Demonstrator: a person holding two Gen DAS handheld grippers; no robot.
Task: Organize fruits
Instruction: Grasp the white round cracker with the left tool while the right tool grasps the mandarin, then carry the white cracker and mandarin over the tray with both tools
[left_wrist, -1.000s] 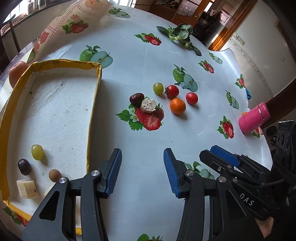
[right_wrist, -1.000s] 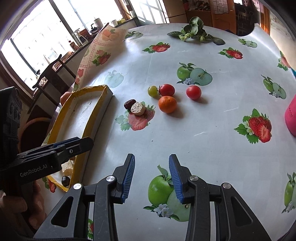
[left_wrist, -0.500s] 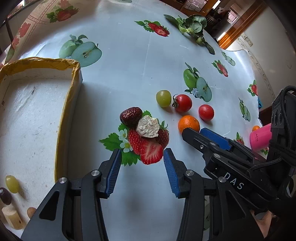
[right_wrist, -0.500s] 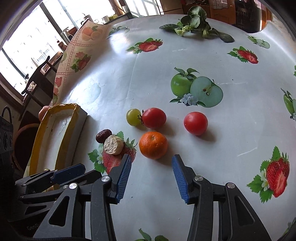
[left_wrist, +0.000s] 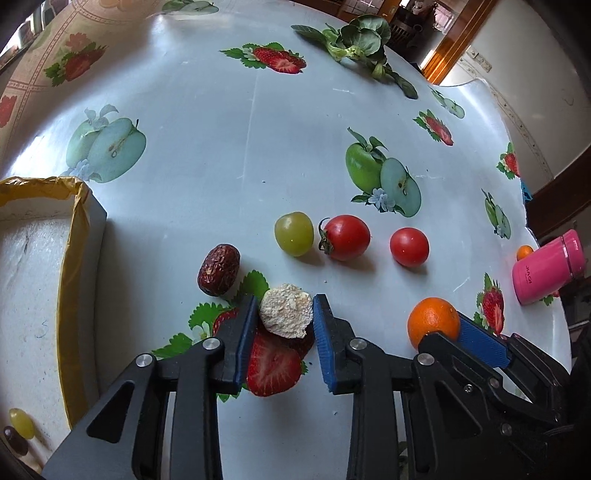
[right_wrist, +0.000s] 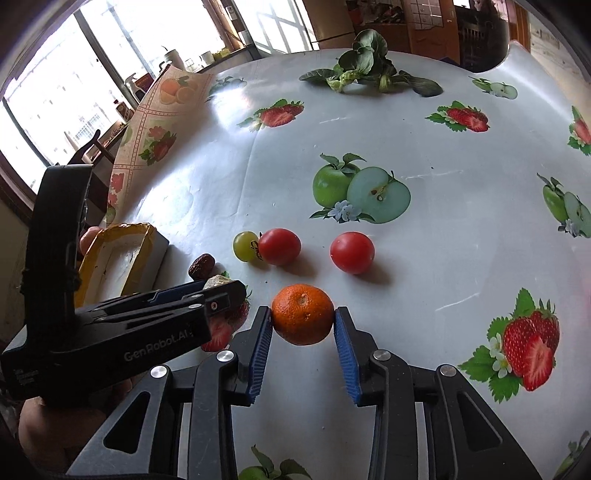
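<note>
My left gripper (left_wrist: 284, 306) is closing on a pale crumbly chunk (left_wrist: 286, 315) that lies over a printed strawberry; both blue pads touch its sides. My right gripper (right_wrist: 303, 317) is closing too, its pads against a mandarin (right_wrist: 303, 314), which also shows at the right in the left wrist view (left_wrist: 434, 321). On the cloth beyond lie a wrinkled date (left_wrist: 218, 269), a green grape (left_wrist: 294, 233) and two tomatoes (left_wrist: 347, 237) (left_wrist: 409, 246). The yellow-rimmed foam tray (left_wrist: 74, 236) stands at the left and holds a grape (left_wrist: 22, 430) and a dark fruit (left_wrist: 14, 439).
A pink bottle (left_wrist: 546, 271) lies near the table's right edge with a small orange fruit (left_wrist: 524, 252) behind it. Leafy greens (left_wrist: 362, 40) sit at the far side. The fruit-print cloth folds up at the back left (right_wrist: 166, 110). A hand holds the left gripper.
Both grippers moved forward and down to the fruit group. The left jaws narrowed around the pale chunk and the right jaws around the mandarin, which earlier lay ahead of the fingertips.
</note>
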